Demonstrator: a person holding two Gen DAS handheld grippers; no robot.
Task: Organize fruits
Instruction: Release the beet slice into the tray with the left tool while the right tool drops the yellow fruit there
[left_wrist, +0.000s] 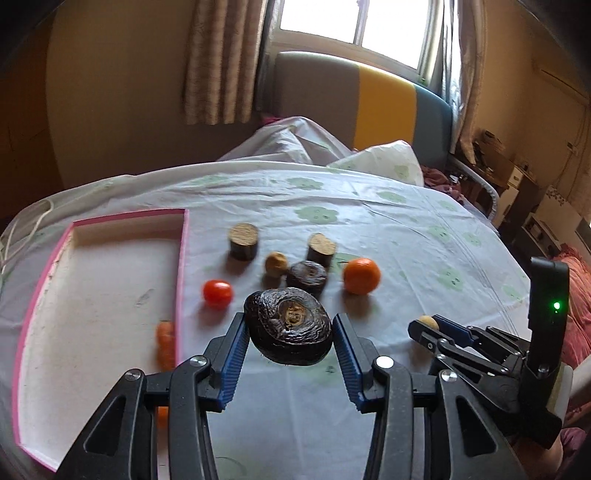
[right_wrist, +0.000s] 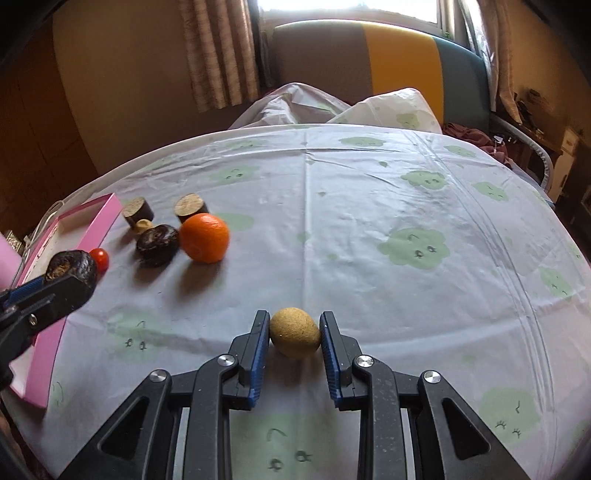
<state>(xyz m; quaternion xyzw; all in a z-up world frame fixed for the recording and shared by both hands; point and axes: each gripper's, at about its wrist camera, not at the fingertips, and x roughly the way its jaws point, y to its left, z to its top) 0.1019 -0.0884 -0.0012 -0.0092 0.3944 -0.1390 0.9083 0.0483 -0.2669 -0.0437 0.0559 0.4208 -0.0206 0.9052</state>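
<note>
Fruits are mostly still out on the counter (left_wrist: 388, 236), so by my reading the sorting has barely begun.

Left wrist view: the pink-rimmed tray (left_wrist: 183, 258) at the left holds only an orange piece (left_wrist: 165, 345) against its right wall, partly hidden and too blurred to name. Just outside that wall lies a small red tomato (left_wrist: 218, 293). Behind it sit two cut cylinders with pale tops (left_wrist: 243, 242), a small tan fruit (left_wrist: 276, 264), a dark round fruit (left_wrist: 307, 275) and a mandarin (left_wrist: 361, 276), all close together. The left hand-held gripper (left_wrist: 290, 341) has a dark, wrinkled, flattish fruit (left_wrist: 290, 330) between its blue pads; the left pad touches it, while a narrow gap shows at the right pad, so I cannot tell whether it is clamped. It looks raised off the cloth, near the tray. The right hand-held gripper (left_wrist: 428, 326) appears at the right edge with something pale at its tips.

Right wrist view: the right hand-held gripper (right_wrist: 294, 334) is closed onto a tan, egg-shaped fruit with a rough matt skin (right_wrist: 294, 332), both pads touching its sides, over the cloth well apart from the cluster. The mandarin (right_wrist: 204, 238) is glossy with a pebbled skin, touching the dark round fruit (right_wrist: 157, 240) beside it. The left hand-held gripper (right_wrist: 62, 275) carries the wrinkled fruit (right_wrist: 72, 267) near the tray (right_wrist: 107, 218).

Nearly all pieces remain to be placed.
</note>
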